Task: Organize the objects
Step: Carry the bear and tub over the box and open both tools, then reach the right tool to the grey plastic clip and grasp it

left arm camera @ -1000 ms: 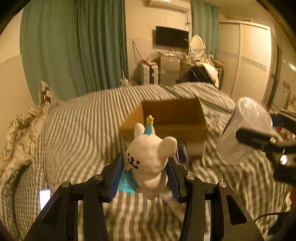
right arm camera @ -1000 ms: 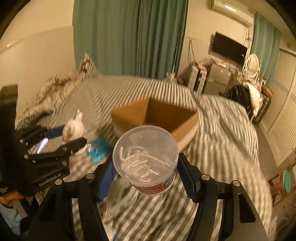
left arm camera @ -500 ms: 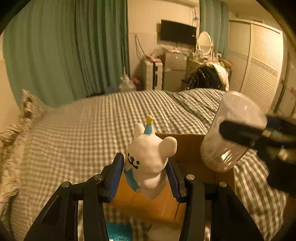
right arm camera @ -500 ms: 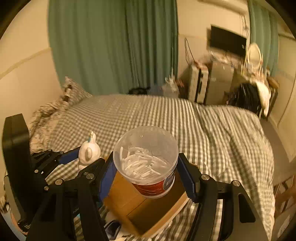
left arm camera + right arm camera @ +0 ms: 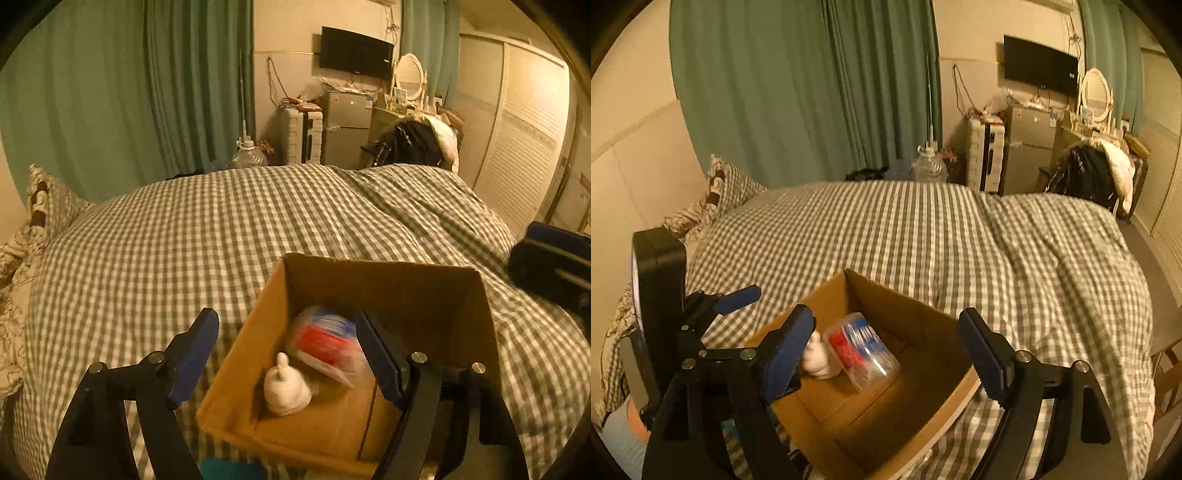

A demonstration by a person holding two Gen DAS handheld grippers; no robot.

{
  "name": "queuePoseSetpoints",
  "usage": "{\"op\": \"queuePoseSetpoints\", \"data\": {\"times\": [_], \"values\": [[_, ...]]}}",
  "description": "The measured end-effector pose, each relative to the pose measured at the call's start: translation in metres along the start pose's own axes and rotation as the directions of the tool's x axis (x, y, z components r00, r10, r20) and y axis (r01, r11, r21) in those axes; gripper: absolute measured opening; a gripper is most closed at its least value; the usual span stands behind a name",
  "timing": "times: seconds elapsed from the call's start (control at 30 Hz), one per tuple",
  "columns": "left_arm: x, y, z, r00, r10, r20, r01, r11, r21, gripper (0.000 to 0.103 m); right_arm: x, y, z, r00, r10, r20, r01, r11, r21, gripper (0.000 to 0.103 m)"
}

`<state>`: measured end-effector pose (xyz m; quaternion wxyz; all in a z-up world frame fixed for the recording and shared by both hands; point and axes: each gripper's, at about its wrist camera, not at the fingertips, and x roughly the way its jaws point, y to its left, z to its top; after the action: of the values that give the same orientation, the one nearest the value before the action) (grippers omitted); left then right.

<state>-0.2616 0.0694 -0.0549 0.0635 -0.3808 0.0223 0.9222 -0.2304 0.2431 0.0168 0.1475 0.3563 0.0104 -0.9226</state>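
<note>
An open cardboard box point(image 5: 476, 317) stands on the checked bed; it also shows in the right wrist view point(image 5: 916, 314). Inside lie a white bear toy point(image 5: 286, 391) and a clear plastic jar with a red and blue label point(image 5: 325, 341). The right wrist view shows the same toy point(image 5: 818, 360) and jar point(image 5: 862, 350) side by side on the box floor. My left gripper point(image 5: 291, 354) is open and empty above the box's near left part. My right gripper point(image 5: 886, 350) is open and empty above the box. The right gripper's edge shows in the left wrist view point(image 5: 550, 258).
The checked duvet point(image 5: 221, 236) covers the bed around the box. A pillow point(image 5: 727, 184) lies at the far left by green curtains. A teal object point(image 5: 229, 469) lies just before the box. A suitcase, a small fridge and a wardrobe stand beyond the bed.
Both grippers have opened. The bear toy and the jar have dropped out of them and now lie in the box. Both grippers have moved over the box.
</note>
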Motion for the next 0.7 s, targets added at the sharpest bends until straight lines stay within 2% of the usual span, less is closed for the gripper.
{"op": "queuePoseSetpoints", "data": {"times": [0.13, 0.3, 0.37, 0.53, 0.7], "values": [[-0.041, 0.014, -0.007, 0.999, 0.036, 0.035, -0.037, 0.999, 0.012, 0.088, -0.037, 0.012, 0.005, 1.0, -0.014, 0.028, 0.014, 1.0, -0.021, 0.081], [-0.097, 0.033, -0.025, 0.997, 0.057, 0.052, -0.057, 0.998, 0.005, 0.091, -0.095, 0.031, 0.0, 0.998, -0.014, 0.057, 0.016, 0.999, -0.041, 0.081], [-0.114, 0.038, -0.035, 0.996, 0.073, 0.055, -0.073, 0.997, -0.003, 0.099, -0.112, 0.038, -0.005, 0.998, -0.013, 0.065, 0.017, 0.998, -0.054, 0.081], [-0.148, 0.049, -0.065, 0.991, 0.11, 0.073, -0.11, 0.994, -0.007, 0.101, -0.149, 0.058, -0.035, 0.996, -0.015, 0.086, 0.022, 0.997, -0.079, 0.082], [-0.167, 0.053, -0.1, 0.99, 0.116, 0.079, -0.116, 0.993, -0.014, 0.102, -0.164, 0.069, -0.08, 0.992, -0.048, 0.112, 0.056, 0.996, -0.067, 0.082]]}}
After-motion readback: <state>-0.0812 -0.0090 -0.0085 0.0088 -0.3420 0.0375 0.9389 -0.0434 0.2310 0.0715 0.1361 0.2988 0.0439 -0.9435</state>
